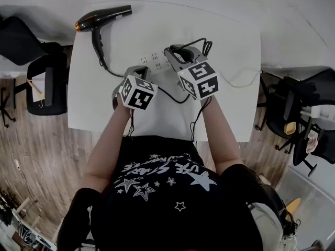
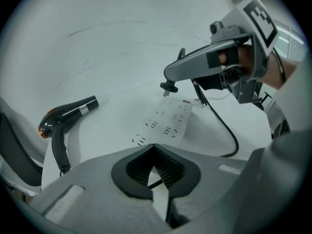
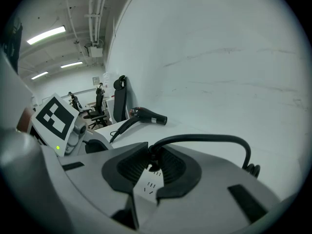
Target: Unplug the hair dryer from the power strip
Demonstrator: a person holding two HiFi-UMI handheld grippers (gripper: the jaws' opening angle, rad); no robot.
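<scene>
A black hair dryer (image 1: 102,19) (image 2: 66,116) (image 3: 148,116) lies at the table's far left. The white power strip (image 1: 154,63) (image 2: 165,123) (image 3: 150,185) lies mid-table. My right gripper (image 1: 175,51) (image 2: 169,86) (image 3: 155,162) is shut on the dryer's black plug (image 2: 168,87) (image 3: 152,157). The plug hangs just above the strip with its prongs free of the sockets. Its cord (image 2: 229,133) loops down to the table. My left gripper (image 1: 135,71) (image 2: 155,147) has its tips together at the strip's near end. A thin black cord crosses the gap behind the tips.
The white table (image 1: 230,88) ends close behind the strip at a pale wall. Black office chairs stand on the wooden floor to the left (image 1: 47,82) and right (image 1: 293,114) of the table.
</scene>
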